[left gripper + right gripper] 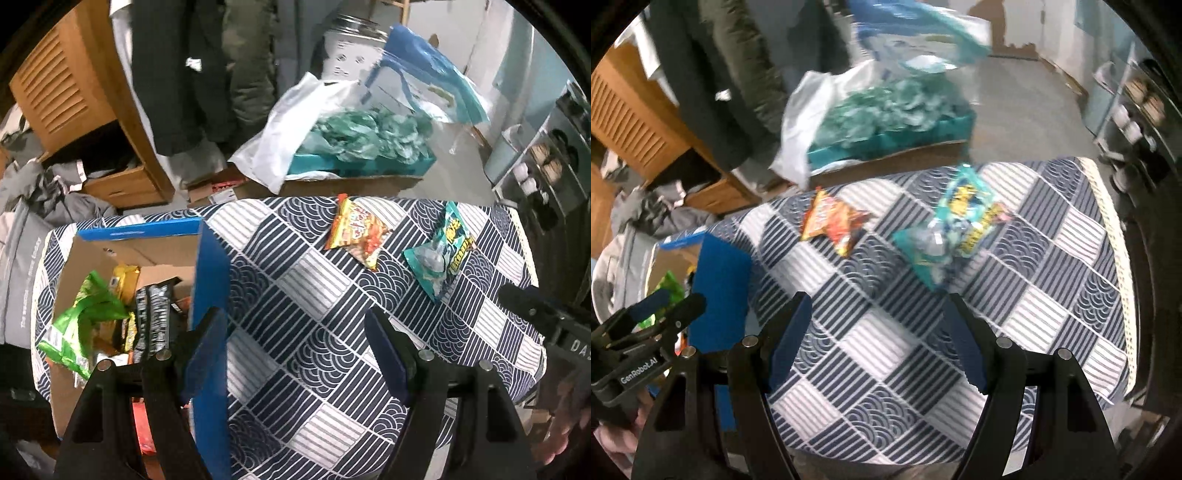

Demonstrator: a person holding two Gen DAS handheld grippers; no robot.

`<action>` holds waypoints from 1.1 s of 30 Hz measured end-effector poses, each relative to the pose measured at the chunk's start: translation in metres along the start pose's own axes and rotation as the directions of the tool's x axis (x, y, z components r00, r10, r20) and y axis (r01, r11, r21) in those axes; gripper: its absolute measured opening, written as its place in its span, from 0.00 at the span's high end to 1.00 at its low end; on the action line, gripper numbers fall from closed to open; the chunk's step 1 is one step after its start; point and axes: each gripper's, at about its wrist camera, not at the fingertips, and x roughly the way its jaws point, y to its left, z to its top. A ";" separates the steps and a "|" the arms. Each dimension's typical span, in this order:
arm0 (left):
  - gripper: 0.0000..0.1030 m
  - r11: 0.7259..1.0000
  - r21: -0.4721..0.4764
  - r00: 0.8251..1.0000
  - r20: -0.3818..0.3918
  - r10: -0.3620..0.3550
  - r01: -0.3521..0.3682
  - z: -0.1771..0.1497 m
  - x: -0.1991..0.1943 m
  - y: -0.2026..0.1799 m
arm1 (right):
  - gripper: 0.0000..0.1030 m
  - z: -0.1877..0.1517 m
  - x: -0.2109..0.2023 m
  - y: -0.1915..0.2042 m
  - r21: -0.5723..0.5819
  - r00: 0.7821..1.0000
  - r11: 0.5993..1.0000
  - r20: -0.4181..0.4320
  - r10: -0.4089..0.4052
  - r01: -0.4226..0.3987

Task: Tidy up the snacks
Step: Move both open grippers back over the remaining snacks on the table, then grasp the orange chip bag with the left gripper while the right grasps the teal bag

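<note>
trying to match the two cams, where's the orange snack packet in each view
Left wrist: orange snack packet lies upper right of centre on the tablecloth.
Right wrist: the packet lies upper left of centre.
Shared landmark: the teal snack packet lies to its right in both.

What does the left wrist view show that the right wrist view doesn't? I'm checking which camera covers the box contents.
Only the left wrist view looks into the cardboard box, showing the green bag and dark wrapped bars inside. Only the right wrist view shows the tablecloth's cream fringe along the right edge. Both show the orange snack packet and teal snack packet lying apart on the patterned tablecloth, with both grippers open and empty.
</note>
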 end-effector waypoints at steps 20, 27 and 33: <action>0.17 0.999 -0.028 0.994 -0.104 -0.028 0.026 0.025 0.082 -0.032 | 0.27 0.028 0.040 -0.083 0.102 0.988 0.984 -0.072 -0.136 0.143; 0.17 0.999 -0.044 0.993 -0.115 -0.027 0.022 0.055 0.112 -0.042 | 0.27 0.045 0.082 -0.095 0.226 0.992 0.971 -0.108 -0.061 0.084; 0.17 0.997 -0.063 0.989 -0.141 -0.041 0.032 0.069 0.138 -0.045 | 0.27 0.050 0.123 -0.107 0.321 0.988 0.945 -0.155 -0.019 0.068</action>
